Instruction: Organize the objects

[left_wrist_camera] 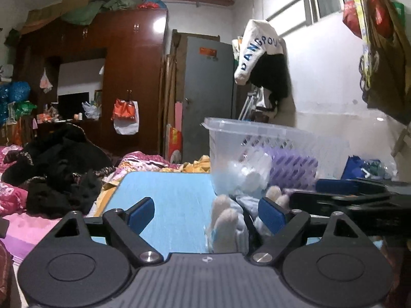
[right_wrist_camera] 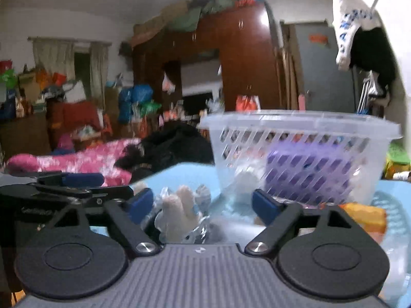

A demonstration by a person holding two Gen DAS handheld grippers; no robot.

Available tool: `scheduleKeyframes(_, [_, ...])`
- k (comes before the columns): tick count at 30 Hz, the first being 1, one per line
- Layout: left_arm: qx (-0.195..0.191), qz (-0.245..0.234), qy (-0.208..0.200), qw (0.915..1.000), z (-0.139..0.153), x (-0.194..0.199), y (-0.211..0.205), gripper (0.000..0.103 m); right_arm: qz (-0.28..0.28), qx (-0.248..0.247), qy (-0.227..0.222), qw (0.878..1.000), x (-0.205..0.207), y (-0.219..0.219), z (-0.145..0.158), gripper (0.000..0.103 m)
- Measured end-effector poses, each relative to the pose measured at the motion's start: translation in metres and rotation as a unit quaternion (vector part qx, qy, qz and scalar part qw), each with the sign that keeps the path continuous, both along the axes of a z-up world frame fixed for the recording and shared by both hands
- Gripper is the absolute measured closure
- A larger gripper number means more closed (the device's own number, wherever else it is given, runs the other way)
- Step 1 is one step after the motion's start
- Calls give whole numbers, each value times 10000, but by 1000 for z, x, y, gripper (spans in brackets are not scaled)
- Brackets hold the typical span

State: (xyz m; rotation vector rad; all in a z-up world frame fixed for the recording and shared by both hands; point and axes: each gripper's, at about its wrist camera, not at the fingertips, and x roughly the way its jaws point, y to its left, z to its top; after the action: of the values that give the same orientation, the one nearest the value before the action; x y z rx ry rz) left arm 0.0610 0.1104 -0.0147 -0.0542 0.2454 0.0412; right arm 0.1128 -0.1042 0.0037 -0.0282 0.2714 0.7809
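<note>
A clear plastic basket (left_wrist_camera: 259, 138) stands on the light blue table (left_wrist_camera: 169, 200); it holds a purple perforated item (left_wrist_camera: 292, 169) and white things. White knit gloves in clear wrap (left_wrist_camera: 226, 223) lie on the table before it, between the open fingers of my left gripper (left_wrist_camera: 205, 213), nearer the right finger. In the right wrist view the same gloves (right_wrist_camera: 179, 208) lie between the open fingers of my right gripper (right_wrist_camera: 203, 205), nearer its left finger, with the basket (right_wrist_camera: 295, 154) just behind. The other gripper shows at the edge of each view.
An orange packet (right_wrist_camera: 364, 215) lies on the table at the right. A bed with pink bedding (left_wrist_camera: 15, 197) and black clothes (left_wrist_camera: 59, 169) lies left of the table. A dark wardrobe (left_wrist_camera: 123, 71) and grey door (left_wrist_camera: 208, 95) stand behind.
</note>
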Motion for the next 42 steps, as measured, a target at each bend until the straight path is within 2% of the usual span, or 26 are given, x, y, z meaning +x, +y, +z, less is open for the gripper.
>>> scheduleKeyframes(3, [14, 41, 61, 10000, -4, 4, 2, 19, 80, -48, -13, 10000, -4, 4, 0, 34])
scheduleKeyframes(5, [-31, 51, 122, 9999, -9, 6, 6, 25, -6, -230, -88, 9997, -5, 7, 1, 42])
scheduleKeyframes(7, [17, 61, 167, 9998, -14, 6, 7, 34, 69, -291, 73, 9995, 1, 9, -2, 58])
scheduleKeyframes(10, [59, 35, 211, 9998, -20, 9, 5, 52, 194, -256, 161, 9994, 1, 2, -4, 74])
scheduleKeyframes(11, [45, -15, 214, 9998, -20, 10, 3, 62, 226, -242, 189, 9993, 1, 0, -6, 78])
scheduleKeyframes(14, [100, -75, 201, 9997, -21, 10, -1, 81, 337, -259, 188, 9989, -1, -2, -6, 84])
scheduleKeyframes(22, [121, -57, 15, 9999, -20, 5, -5, 84, 348, -145, -146, 9992, -9, 1, -4, 87])
scheduleKeyframes(29, [181, -80, -321, 9993, -13, -11, -5, 84, 469, 130, -214, 9986, -6, -5, -2, 88])
scheduleKeyframes(42, [286, -197, -758, 9965, 2, -29, -17, 84, 577, 298, -321, 9974, -11, -18, 13, 88])
